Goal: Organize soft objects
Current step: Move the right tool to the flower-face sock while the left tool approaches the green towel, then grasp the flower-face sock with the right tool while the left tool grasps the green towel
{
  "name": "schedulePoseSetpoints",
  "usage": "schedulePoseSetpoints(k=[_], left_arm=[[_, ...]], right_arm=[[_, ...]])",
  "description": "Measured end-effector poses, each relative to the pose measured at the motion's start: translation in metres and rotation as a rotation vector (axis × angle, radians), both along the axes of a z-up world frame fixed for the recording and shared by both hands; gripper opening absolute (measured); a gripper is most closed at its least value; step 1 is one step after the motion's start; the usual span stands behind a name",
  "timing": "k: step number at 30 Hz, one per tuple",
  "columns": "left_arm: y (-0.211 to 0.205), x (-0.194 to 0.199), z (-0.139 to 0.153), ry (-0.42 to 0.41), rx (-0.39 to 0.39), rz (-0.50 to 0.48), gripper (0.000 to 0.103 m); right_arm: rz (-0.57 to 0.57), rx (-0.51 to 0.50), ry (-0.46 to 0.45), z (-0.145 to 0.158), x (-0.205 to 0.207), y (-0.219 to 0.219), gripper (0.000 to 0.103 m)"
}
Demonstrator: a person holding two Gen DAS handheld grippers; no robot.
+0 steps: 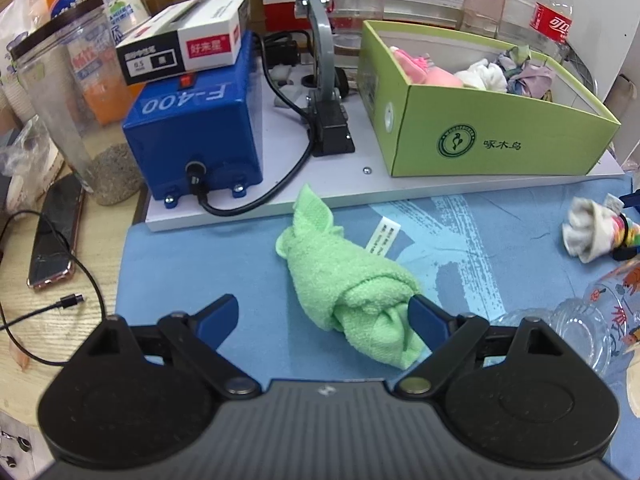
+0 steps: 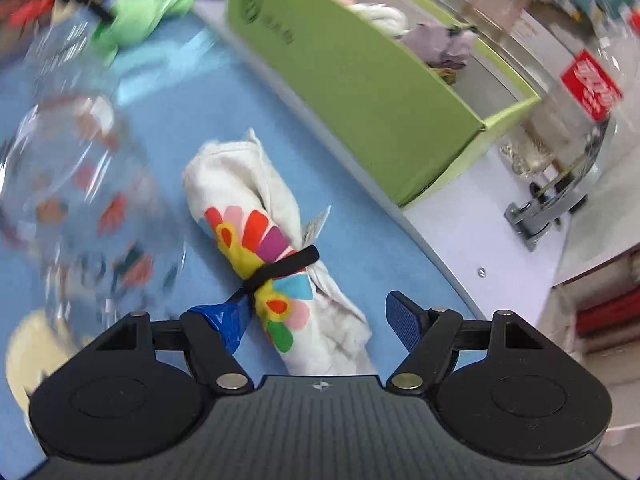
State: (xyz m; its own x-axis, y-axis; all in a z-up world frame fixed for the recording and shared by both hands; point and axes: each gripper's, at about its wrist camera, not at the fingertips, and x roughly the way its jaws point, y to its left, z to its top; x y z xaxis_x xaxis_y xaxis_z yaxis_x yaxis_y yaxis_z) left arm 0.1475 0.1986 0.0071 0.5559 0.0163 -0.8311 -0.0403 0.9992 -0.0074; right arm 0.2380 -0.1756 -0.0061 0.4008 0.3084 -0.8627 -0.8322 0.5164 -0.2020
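Your left gripper point(image 1: 322, 314) has its fingers spread wide over the blue mat point(image 1: 200, 264), and the rolled green towel point(image 1: 352, 280) lies between them, its near end touching the right finger point(image 1: 426, 320). Beyond the towel, on the white board point(image 1: 340, 184) at the mat's far edge, stands the green box point(image 1: 480, 140) with soft items inside. Your right gripper point(image 2: 316, 318) is open too, its fingers on either side of the white roll point(image 2: 256, 216) bound by a black band point(image 2: 280, 268), near the mat's right edge.
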Motion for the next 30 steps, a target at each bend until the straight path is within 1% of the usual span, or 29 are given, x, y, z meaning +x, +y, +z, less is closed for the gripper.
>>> schedulePoseSetpoints(k=[1,2,3,4,5,6,7,9,10,11,13,16,18,19,20,22,25,27,28,29,30], left_arm=[[-0.001,0.001,0.0,-0.001,0.0,0.001,0.09],[-0.001,0.002,0.0,-0.002,-0.002,-0.001,0.09],[-0.002,0.003,-0.001,-0.001,-0.004,-0.005,0.09],[-0.003,0.004,-0.002,0.002,-0.005,-0.008,0.09],[-0.004,0.006,-0.004,0.005,-0.004,-0.013,0.09],[-0.006,0.007,-0.005,0.008,-0.003,-0.019,0.09],[-0.007,0.008,-0.006,0.01,-0.003,-0.028,0.09],[-0.012,0.01,-0.009,0.013,-0.005,-0.041,0.09],[-0.014,0.012,-0.01,0.015,-0.008,-0.047,0.09],[-0.016,0.015,-0.012,0.019,-0.017,-0.054,0.09],[-0.02,0.02,-0.018,0.041,-0.028,-0.052,0.09],[-0.021,0.027,-0.031,0.071,-0.028,-0.04,0.09],[-0.018,0.032,-0.039,0.093,-0.034,-0.018,0.09],[-0.017,0.032,-0.039,0.075,-0.024,-0.01,0.09],[-0.017,0.033,-0.04,0.074,-0.017,-0.001,0.09],[-0.016,0.035,-0.04,0.07,-0.024,0.004,0.09],[-0.016,0.033,-0.041,0.052,-0.021,0.008,0.09],[-0.016,0.029,-0.04,0.035,-0.016,0.005,0.086],[-0.016,0.025,-0.039,0.022,-0.015,0.004,0.077],[-0.016,0.022,-0.037,0.008,-0.017,0.0,0.061],[-0.016,0.02,-0.034,0.002,-0.019,0.001,0.055]], right_arm=[[-0.064,0.04,0.034,-0.001,0.011,-0.001,0.06],[-0.158,0.087,0.075,-0.003,0.021,-0.004,0.06],[-0.25,0.132,0.128,-0.005,0.028,-0.008,0.06],[-0.322,0.169,0.18,-0.008,0.032,-0.013,0.062],[-0.359,0.208,0.176,-0.007,0.03,-0.016,0.062],[-0.369,0.212,0.195,-0.007,0.026,-0.016,0.062],[-0.35,0.211,0.188,-0.005,0.021,-0.013,0.062],[-0.255,0.162,0.085,0.0,0.005,-0.001,0.061],[-0.227,0.124,0.029,0.0,0.001,0.005,0.061],[-0.211,0.094,0.0,-0.001,0.001,0.01,0.061],[-0.193,0.096,0.019,-0.005,0.006,0.018,0.061],[-0.165,0.142,0.05,-0.009,0.014,0.018,0.062],[-0.183,0.176,0.084,-0.012,0.021,0.012,0.063],[-0.211,0.205,0.11,-0.014,0.024,0.006,0.066],[-0.221,0.23,0.116,-0.017,0.027,0.001,0.067],[-0.211,0.225,0.089,-0.018,0.022,0.002,0.068],[-0.23,0.221,0.092,-0.018,0.024,0.007,0.071],[-0.234,0.214,0.093,-0.017,0.026,0.008,0.071],[-0.233,0.211,0.089,-0.017,0.026,0.01,0.068],[-0.232,0.21,0.086,-0.016,0.025,0.01,0.064],[-0.238,0.214,0.089,-0.015,0.023,0.01,0.06]])
